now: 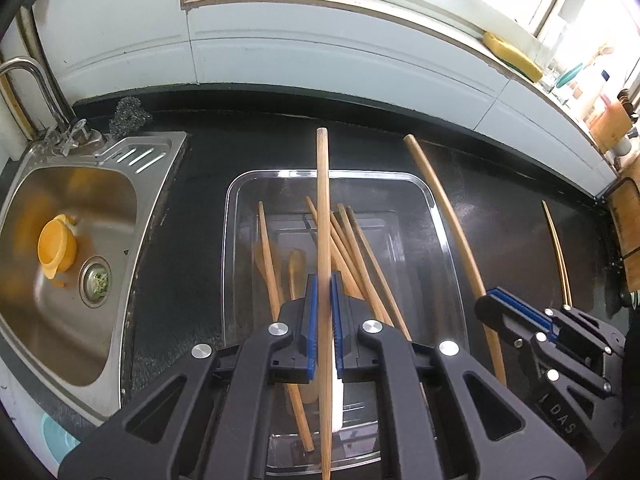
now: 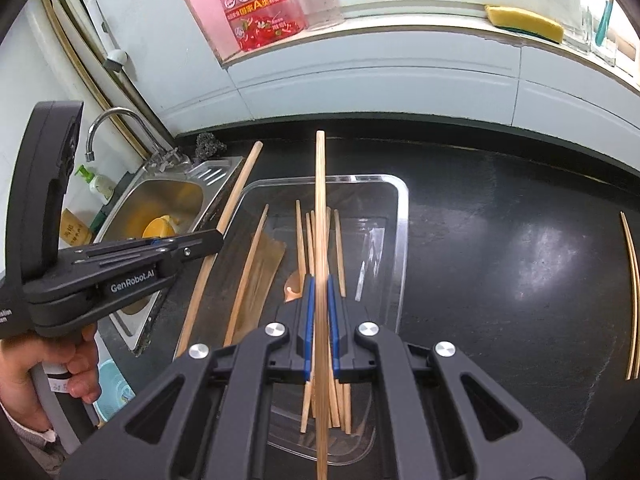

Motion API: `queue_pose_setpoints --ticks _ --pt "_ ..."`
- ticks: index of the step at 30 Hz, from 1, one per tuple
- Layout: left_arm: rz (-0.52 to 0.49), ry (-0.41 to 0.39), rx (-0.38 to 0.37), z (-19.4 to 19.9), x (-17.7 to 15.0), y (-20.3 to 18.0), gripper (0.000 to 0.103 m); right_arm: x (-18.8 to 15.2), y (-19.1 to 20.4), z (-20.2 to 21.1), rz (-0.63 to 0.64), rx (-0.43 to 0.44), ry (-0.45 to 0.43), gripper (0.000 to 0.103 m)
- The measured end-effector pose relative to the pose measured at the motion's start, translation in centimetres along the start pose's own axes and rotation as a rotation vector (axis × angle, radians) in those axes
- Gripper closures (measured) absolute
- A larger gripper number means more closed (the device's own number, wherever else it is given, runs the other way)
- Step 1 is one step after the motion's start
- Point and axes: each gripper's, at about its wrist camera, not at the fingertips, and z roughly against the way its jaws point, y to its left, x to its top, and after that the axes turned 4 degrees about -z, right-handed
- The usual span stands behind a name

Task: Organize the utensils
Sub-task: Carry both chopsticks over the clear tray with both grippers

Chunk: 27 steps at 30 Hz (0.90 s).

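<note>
left gripper (image 1: pixel 324 312) clamped on a chopstick (image 1: pixel 323 208) | right gripper (image 2: pixel 319 312) clamped on a second chopstick (image 2: pixel 320 208) | both over clear tray (image 1: pixel 440 216) of wooden utensils | step: carry-in | next: lower, release; loose pair (image 2: pixel 632 300) remains on counter

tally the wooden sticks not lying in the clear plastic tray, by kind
long round wooden sticks: 2, one in the left gripper, one in the right gripper
thin pale chopsticks lying on the black counter: 2
total: 4
</note>
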Motion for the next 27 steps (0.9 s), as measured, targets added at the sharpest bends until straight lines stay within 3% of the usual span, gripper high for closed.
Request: queue_pose_setpoints --ticks 27 --pt "0.037 0.04 -0.067 -1.9 0.3 1.9 0.097 -0.8 1.0 -3.3 -0.036 -0.061 0.06 0.096"
